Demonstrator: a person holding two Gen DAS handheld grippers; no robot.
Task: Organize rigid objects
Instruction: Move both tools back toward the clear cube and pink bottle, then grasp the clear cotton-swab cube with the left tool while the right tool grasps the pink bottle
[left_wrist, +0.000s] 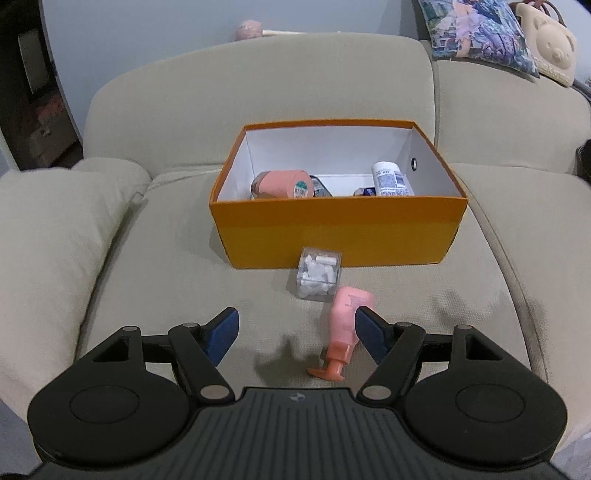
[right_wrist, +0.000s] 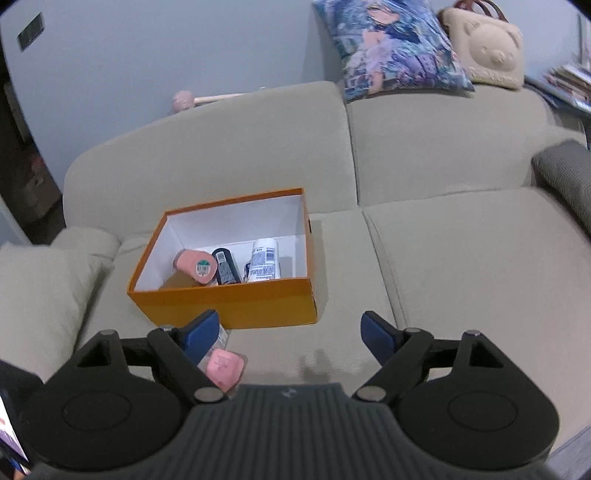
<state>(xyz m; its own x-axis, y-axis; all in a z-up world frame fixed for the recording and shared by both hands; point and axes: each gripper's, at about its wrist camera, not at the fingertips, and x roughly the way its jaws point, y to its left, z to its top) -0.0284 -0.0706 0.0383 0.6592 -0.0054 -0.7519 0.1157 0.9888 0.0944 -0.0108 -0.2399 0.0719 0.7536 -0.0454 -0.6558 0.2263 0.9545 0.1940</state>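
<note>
Item: orange box (left_wrist: 332, 236), open-topped, stood on the beige sofa (left_wrist: 166, 258) seat; contents, a pink tube (left_wrist: 282, 183) lying on its side, a dark flat item (right_wrist: 226, 266) not readable, and a white labelled bottle (left_wrist: 390, 180). Item: clear plastic case (left_wrist: 318, 274) of small white pieces, on the cushion just before the box's near wall. Item: pink pump bottle (left_wrist: 345, 328), lying on the cushion with its nozzle toward you, near the case and not yet boxed. Your left gripper (left_wrist: 297, 334) was spread wide and empty; its right finger overlapped the bottle's side in view, though contact cannot be told. Your right gripper (right_wrist: 290, 334) was likewise released and empty, over bare cushion right of the box, with the bottle's base (right_wrist: 225, 365) showing past its left finger. Risks, as judged: if you had closed the left gripper from there, the bottle sat off-centre, so one pad would likely have pushed it and rolled it on the soft seat. A grip near the thin pump neck could have let it swing. The two grippers stood close around the same bottle, so they might have knocked each other or the case.
</note>
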